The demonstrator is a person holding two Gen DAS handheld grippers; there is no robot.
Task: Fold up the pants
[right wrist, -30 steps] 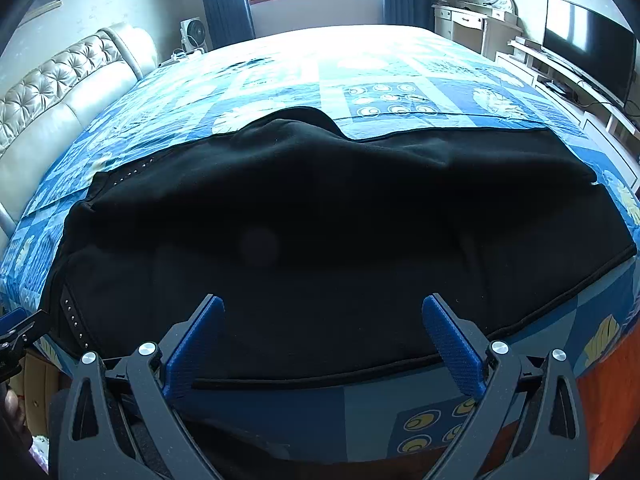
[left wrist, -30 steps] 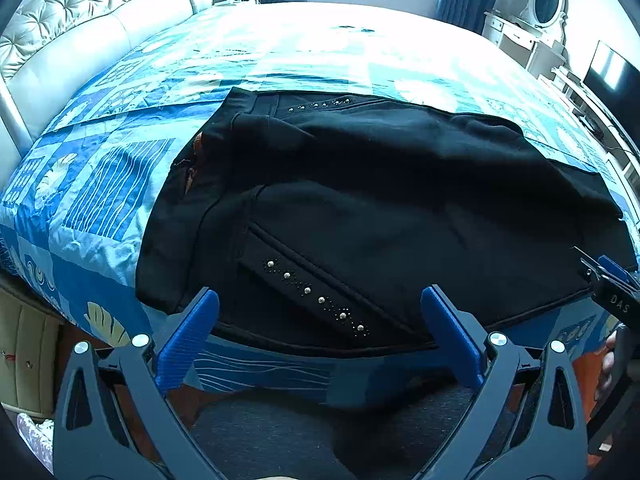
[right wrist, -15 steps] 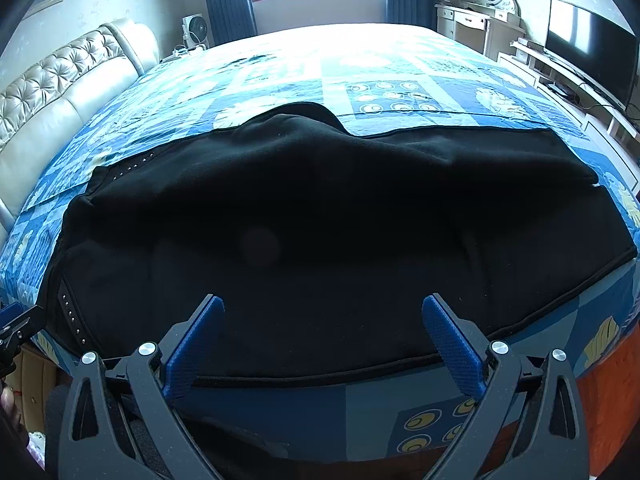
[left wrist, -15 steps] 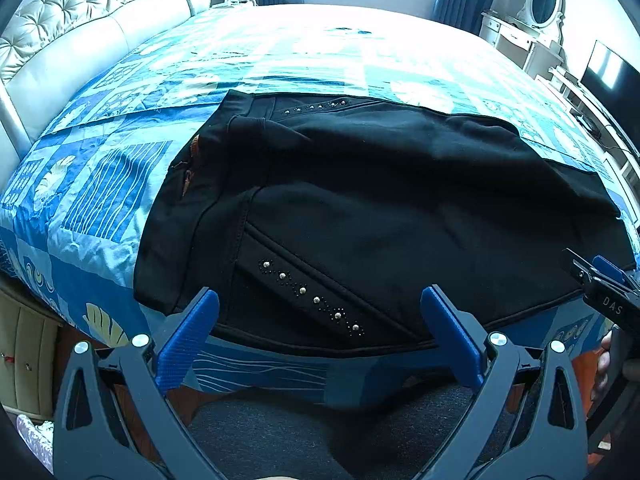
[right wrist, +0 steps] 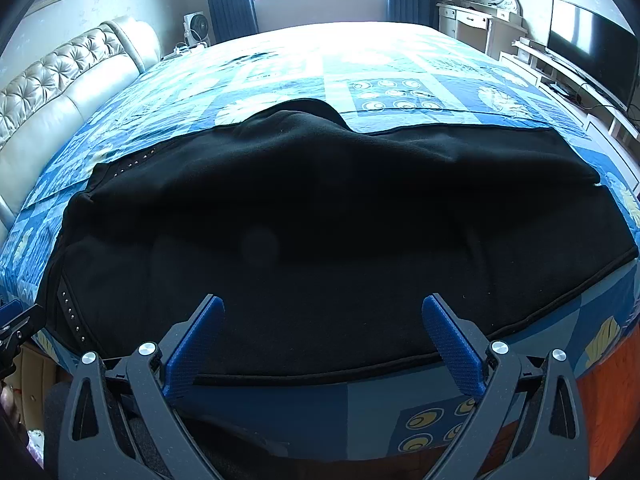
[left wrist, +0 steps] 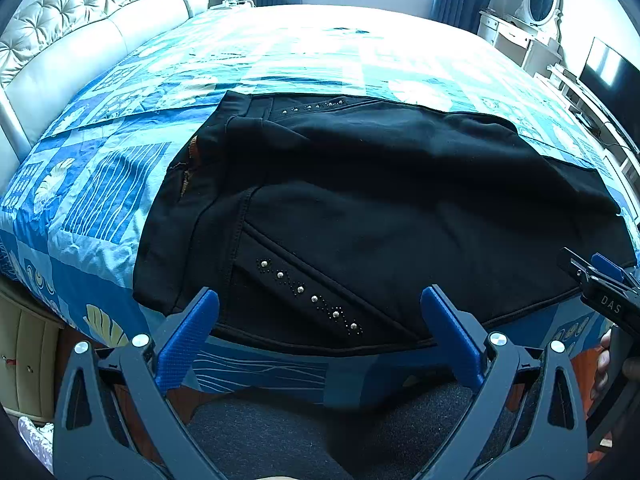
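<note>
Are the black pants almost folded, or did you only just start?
Partly done: the black pants lie across the blue quilt, seemingly one leg over the other. Right now, left tongs and right tongs hover open near the edge, holding nothing. Left: folding them shorter.

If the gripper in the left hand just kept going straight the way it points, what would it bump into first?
Most likely the black pants spread on the blue patterned bedspread. The open left gripper points at their near hem, by the diagonal row of silver studs. Depth is hard to judge, so it may pass just above the cloth.
</note>
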